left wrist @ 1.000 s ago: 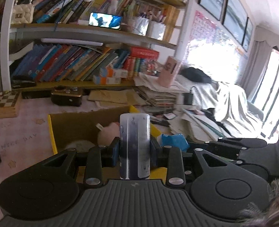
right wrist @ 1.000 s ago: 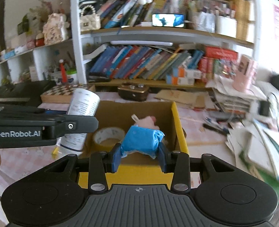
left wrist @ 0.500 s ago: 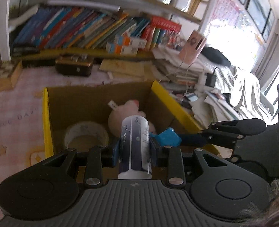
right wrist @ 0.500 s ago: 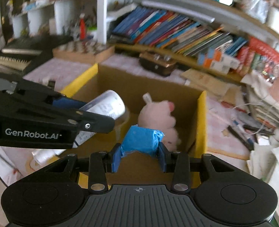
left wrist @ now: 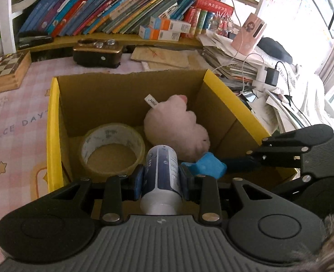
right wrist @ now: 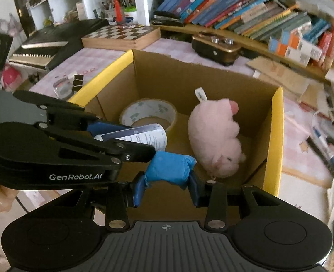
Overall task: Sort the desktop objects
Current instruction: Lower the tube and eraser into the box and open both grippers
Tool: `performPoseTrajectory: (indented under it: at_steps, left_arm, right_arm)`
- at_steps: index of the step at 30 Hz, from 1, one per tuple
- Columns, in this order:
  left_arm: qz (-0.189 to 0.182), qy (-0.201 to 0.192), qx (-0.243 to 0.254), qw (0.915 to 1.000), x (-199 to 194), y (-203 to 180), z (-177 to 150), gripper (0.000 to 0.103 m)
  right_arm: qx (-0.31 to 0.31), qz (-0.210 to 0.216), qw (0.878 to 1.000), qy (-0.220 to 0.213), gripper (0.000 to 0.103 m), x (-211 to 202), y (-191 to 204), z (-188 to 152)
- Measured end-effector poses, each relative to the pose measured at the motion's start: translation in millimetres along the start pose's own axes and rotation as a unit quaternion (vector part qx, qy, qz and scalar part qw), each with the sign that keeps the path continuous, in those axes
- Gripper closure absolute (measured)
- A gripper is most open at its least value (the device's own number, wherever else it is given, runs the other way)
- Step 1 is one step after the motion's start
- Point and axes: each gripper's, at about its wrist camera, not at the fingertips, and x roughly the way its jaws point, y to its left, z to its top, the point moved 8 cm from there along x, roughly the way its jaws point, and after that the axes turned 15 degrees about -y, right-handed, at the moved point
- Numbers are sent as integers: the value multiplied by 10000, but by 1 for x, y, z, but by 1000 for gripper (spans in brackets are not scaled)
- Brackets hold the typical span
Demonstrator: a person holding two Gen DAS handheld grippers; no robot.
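Note:
A yellow-rimmed cardboard box (left wrist: 53,122) (right wrist: 278,122) lies open below both grippers. Inside it lie a pink plush pig (left wrist: 178,127) (right wrist: 214,140) and a roll of tape (left wrist: 112,149) (right wrist: 148,113). My left gripper (left wrist: 160,179) (right wrist: 130,140) is shut on a white and dark blue bottle (left wrist: 161,176) (right wrist: 139,136), held over the box's near part. Beside it my right gripper (right wrist: 167,183) (left wrist: 212,167) is shut on a crumpled blue packet (right wrist: 169,170) (left wrist: 208,165), which hangs just over the pig's near end.
The box stands on a pink checked tablecloth (left wrist: 15,113). Behind it are a dark radio (left wrist: 97,52), a chessboard box (left wrist: 6,70) (right wrist: 123,34), shelves of books (left wrist: 112,11) and piles of paper (left wrist: 230,54) to the right. Binder clips (right wrist: 77,81) lie left of the box.
Both grippers have come forward and down over the box and tipped downward, each still holding its object. The box now fills the middle of both views.

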Motion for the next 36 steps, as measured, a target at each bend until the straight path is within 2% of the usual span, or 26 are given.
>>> performPoseTrajectory:
  at_steps: [5,9,17,20,22,23,25,27,30,36]
  left_arm:
    - [57,-7,4,10000,-1,3,-2,73]
    - [78,-212,-62,9997,-8,7,4,74]
    - [-65,-339,13,9994,-17,-2,8,72]
    - [-80,-468,62,9989,-24,-4,11,62]
    - [-28,-630,63,9980,-32,-3,16,52]
    - [-5,-715,42,9974,-36,-2,19,50]
    - [30,-913,-23,9958,-47,-1,25,37]
    - [52,-1094,-55,9940,-57,-1,31,31]
    - [68,-1301,-42,9915,-74,-3,36,22]
    - [242,-1646,-95,9860,-111,-1,34,17]
  right_arm:
    - [59,-47,10000,-12,64,0,-1,1]
    - [73,-258,9996,-102,64,-2,-8,7]
    - [-55,-459,9988,164,63,13,-13,-3]
    - [-84,-536,9984,147,61,14,-11,-3]
    - [-80,-576,9983,88,59,11,-11,-2]
    - [-60,-578,9983,44,55,9,-10,-1]
    - [-41,-578,9983,-45,49,4,-7,2]
    - [-61,-683,9975,-148,40,-1,-4,5]
    - [-33,-764,9963,-405,38,-14,-1,9]
    - [138,-1050,9895,-983,37,-44,7,14]
